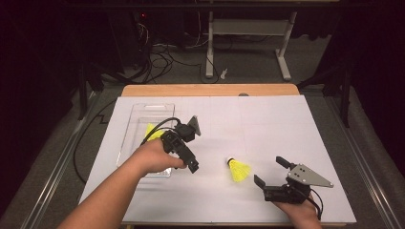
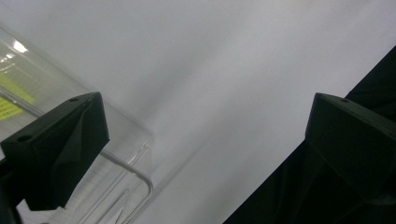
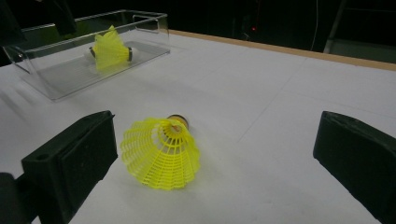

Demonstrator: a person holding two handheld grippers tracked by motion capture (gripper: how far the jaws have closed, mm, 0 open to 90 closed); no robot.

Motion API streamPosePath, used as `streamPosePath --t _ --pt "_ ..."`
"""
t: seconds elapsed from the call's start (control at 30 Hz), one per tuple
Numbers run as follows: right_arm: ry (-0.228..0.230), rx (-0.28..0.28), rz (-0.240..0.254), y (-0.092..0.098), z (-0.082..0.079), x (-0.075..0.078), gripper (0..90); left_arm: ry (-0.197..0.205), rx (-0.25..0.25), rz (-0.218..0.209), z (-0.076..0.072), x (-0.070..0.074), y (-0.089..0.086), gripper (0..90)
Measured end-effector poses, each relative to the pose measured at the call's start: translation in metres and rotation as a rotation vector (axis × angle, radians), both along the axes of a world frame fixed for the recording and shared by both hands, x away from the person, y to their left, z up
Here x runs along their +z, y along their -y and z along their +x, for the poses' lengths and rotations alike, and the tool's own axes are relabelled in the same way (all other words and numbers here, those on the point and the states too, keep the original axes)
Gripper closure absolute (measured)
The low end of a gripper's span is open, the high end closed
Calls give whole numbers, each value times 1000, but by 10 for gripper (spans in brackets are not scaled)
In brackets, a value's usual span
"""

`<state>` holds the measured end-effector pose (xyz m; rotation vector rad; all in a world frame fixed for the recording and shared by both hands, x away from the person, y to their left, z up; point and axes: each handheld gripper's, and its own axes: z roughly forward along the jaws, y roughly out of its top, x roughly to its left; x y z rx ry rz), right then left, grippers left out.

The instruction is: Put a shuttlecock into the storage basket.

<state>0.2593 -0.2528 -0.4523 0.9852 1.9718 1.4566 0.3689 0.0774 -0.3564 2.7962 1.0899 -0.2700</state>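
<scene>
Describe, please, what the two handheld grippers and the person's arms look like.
Both are black two-jaw tools with blocky, flat-faced jaws. The left gripper trails a black cable that loops over it and carries a grey three-cornered plate. The right gripper has a grey three-cornered plate dotted with small holes and a black cable at the wrist. The forearms are bare; no sleeves or gloves show.

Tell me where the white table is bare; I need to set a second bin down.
The far right of the table is bare, from the clear box across to the right edge. The near strip is crowded: the left hand-held gripper by the box, the loose shuttlecock, and the right hand-held gripper.
</scene>
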Motion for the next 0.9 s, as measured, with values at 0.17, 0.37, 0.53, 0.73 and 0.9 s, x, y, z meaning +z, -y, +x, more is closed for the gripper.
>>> streamPosePath --t 0.17,0.37,0.53,0.73,0.9 --pt "1 10 4 -4 -3 1 4 -8 -9 -8 0 -1 2 5" --pt "-6 22 20 -9 -5 2 4 -9 -5 -17 0 -1 2 5" --pt "-13 40 3 -14 -7 0 5 -7 -10 -15 1 -1 0 5" --pt "-27 53 -11 -21 -7 -2 8 -7 -1 -23 0 -3 -1 5" --pt "-46 67 -14 -25 -7 -5 21 -8 4 -27 0 -2 -3 5"
